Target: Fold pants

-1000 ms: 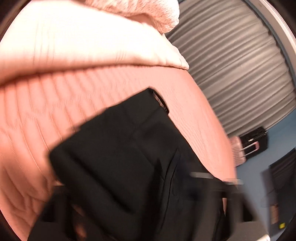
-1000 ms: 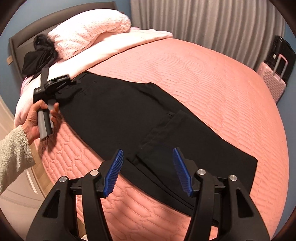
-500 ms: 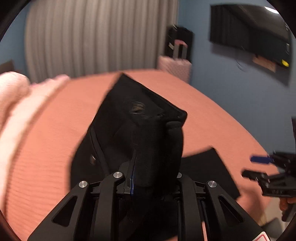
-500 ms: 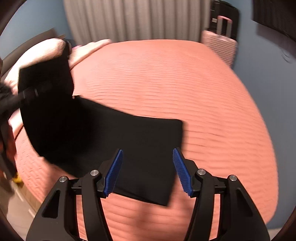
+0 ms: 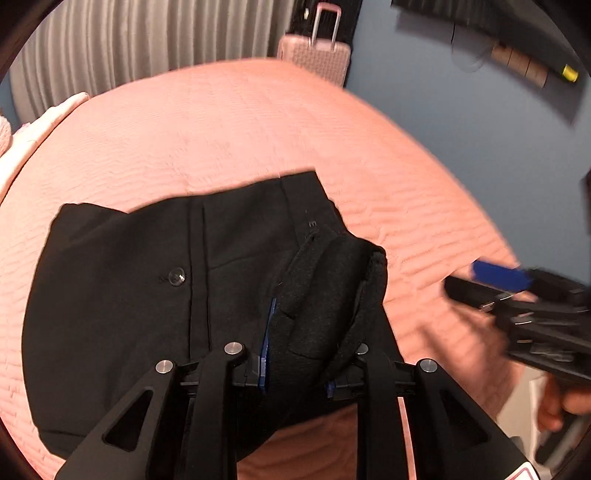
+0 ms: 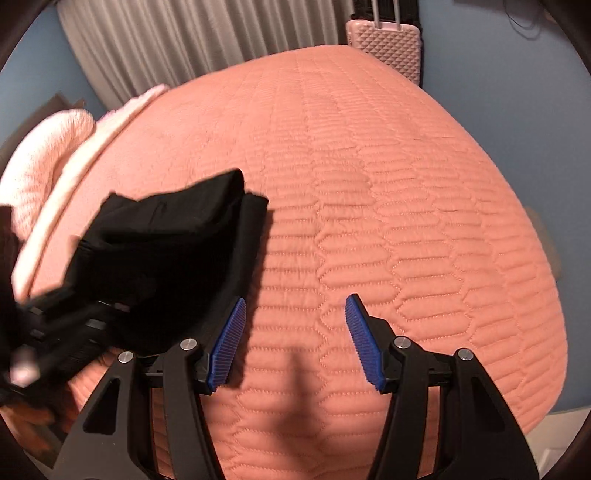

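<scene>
The left hand-held gripper (image 5: 299,332) is closed tight on a thick bunch of the black pants (image 5: 147,295), near the waistband; the cloth fills the whole gap between its fingers. The rest of the pants lies folded over on the pink quilted bed (image 5: 229,122), on the near left part of it. In the left wrist view a button (image 5: 176,276) and a long seam show on the upper layer, and the far edge of the fold runs almost straight across the bed.

The right hand-held gripper (image 6: 295,343) is wide open and holds nothing. Its blue pads (image 6: 364,343) hang over bare quilt, just beside the right edge of the pants (image 6: 166,258), and its left finger is near that edge, but I cannot tell whether it touches. In the left wrist view the right hand-held gripper (image 5: 517,295) appears blurred at the right side, apart from the cloth.

To the right and beyond the pants the bed is open quilt up to its rounded edges. A light pink pillow (image 6: 44,155) lies at the far left. Behind the bed stand a pink suitcase (image 6: 384,48) and grey curtains (image 6: 184,33) against a blue wall (image 5: 461,110).
</scene>
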